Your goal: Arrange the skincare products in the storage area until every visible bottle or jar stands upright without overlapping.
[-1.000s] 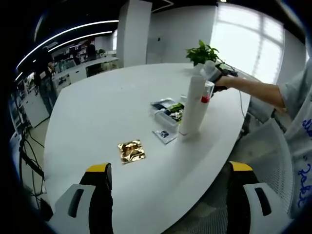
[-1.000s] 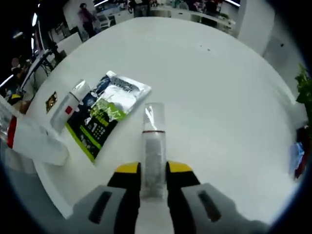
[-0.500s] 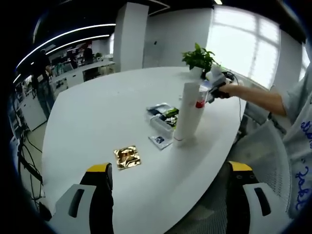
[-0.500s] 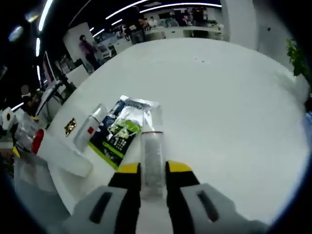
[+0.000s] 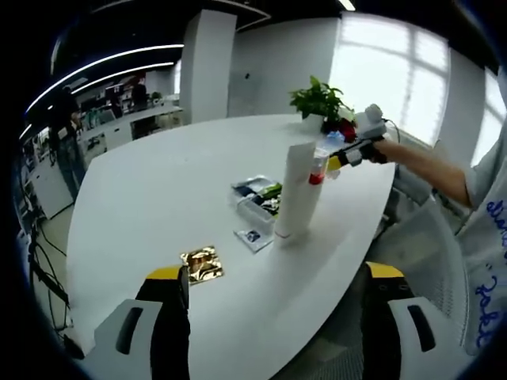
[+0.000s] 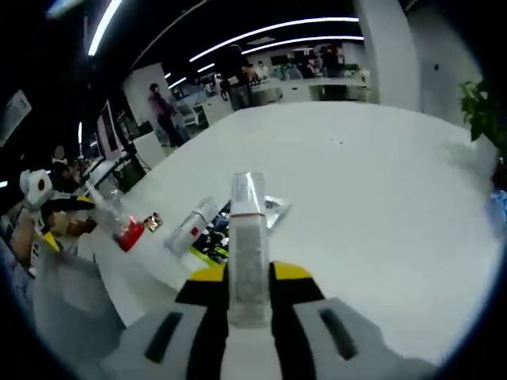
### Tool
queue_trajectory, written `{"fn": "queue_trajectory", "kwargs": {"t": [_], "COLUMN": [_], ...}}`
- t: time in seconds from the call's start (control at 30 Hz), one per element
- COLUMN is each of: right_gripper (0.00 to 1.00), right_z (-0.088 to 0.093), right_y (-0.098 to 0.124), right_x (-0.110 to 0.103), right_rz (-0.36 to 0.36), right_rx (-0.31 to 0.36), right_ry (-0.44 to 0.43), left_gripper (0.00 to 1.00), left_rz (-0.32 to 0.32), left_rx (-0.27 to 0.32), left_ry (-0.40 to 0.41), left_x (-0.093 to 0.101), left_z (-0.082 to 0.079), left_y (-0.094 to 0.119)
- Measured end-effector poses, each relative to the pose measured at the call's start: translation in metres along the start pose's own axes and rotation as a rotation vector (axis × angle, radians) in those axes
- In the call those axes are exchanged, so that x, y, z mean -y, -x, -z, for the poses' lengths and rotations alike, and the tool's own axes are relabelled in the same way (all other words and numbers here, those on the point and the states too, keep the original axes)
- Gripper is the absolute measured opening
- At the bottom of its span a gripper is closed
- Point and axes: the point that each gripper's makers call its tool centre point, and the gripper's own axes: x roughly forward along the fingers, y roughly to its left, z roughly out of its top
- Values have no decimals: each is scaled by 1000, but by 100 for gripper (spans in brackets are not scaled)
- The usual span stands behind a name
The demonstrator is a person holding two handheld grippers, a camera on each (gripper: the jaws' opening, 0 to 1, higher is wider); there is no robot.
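1. While the right gripper (image 6: 249,277) is closed on a slim frosted tube (image 6: 247,237) with a clear cap and a red band under it, the tube is lifted off the white surface (image 6: 372,198); seen from the left gripper view, that gripper (image 5: 341,158) hangs past the far side of the tall white bottle (image 5: 296,194).
2. The left gripper (image 5: 273,289) has its jaws spread wide with nothing between them, low over the near edge of the surface (image 5: 158,190).
3. The tall white bottle is a smooth cylinder with a red collar and clear cap; it stands upright on its base. Judged light and top-heavy, it would tip at a sideways knock.
4. The held tube looks like stiff, slick plastic, probably light; a hold low on the body, as now, leaves the cap free, and its narrow base will need a level set-down.
5. A smaller white bottle (image 6: 188,229) with a red label lies on its side against a glossy dark-and-green sachet (image 6: 212,236); being round and smooth, it may roll, so it is best taken across its middle.
6. A crinkled gold foil packet (image 5: 201,264) lies flat nearer the left gripper; a small flat sachet (image 5: 252,236) lies by the tall bottle's foot.
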Motion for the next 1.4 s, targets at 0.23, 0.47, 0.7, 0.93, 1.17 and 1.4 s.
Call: {"fn": "queue_trajectory", "kwargs": {"t": [0.23, 0.47, 0.7, 0.93, 1.17, 1.4], "right_gripper": [19, 19, 19, 19, 19, 19], "right_z": [-14, -21, -29, -34, -27, -22], "right_y": [28, 47, 61, 69, 64, 53], "right_x": [-27, -52, -70, -102, -140, -166], "right_rz": [16, -8, -44, -108, -178, -239], "right_rx": [78, 133, 187, 228, 239, 230], "right_ry": [58, 99, 127, 157, 161, 177], "left_gripper": [75, 64, 58, 57, 56, 51], "left_rz": [31, 95, 127, 158, 187, 222], "left_rx": [19, 31, 65, 119, 179, 222], "left_ry": [-24, -46, -38, -12, 13, 64], "left_x": [11, 31, 44, 56, 66, 76], "left_z": [-7, -12, -19, -30, -42, -52], "left_y": [-2, -6, -9, -11, -13, -16]}}
